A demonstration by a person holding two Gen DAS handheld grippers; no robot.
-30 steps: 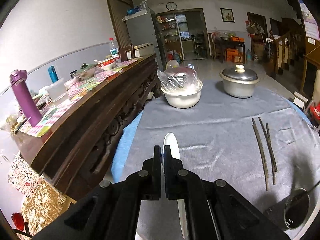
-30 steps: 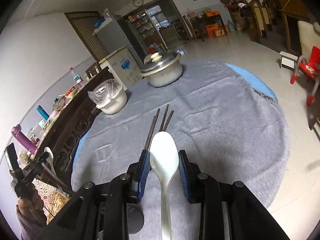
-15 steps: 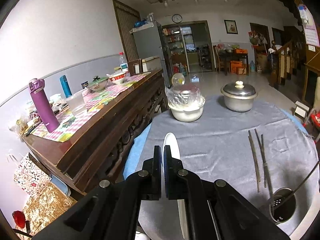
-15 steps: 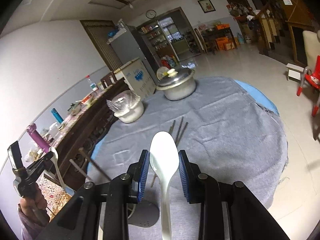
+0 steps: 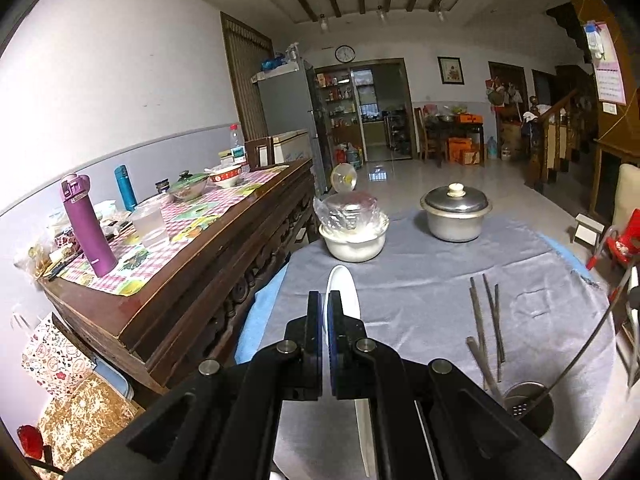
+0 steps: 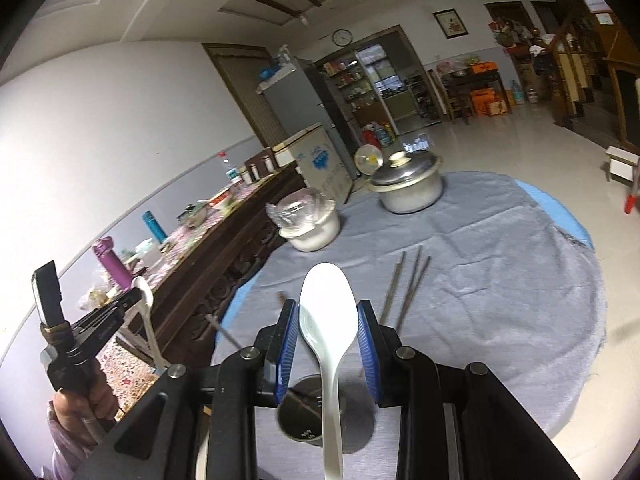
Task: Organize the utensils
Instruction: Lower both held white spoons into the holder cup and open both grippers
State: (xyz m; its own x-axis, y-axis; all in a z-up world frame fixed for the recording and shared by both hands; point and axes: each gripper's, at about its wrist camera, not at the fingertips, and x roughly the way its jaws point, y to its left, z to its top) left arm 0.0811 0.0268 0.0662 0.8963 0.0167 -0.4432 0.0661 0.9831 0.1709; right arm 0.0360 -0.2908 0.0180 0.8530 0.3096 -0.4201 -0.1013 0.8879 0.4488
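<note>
In the left gripper (image 5: 324, 316) a glossy white spoon (image 5: 343, 292) is clamped edge-on between fingers pressed almost together; its long axis runs along the fingers, bowl pointing forward over the grey-clothed counter (image 5: 420, 288). To the right, dark chopsticks (image 5: 486, 320) lie on the cloth, lengthwise away from the camera. In the right gripper (image 6: 329, 344) a second white spoon (image 6: 328, 312) sits bowl-up between blue-padded fingers, which grip the bowl's sides, handle trailing back and bowl pointing forward.

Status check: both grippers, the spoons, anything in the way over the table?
Left gripper shut on white spoon. Right gripper shut on second spoon. Chopsticks lie below.
</note>
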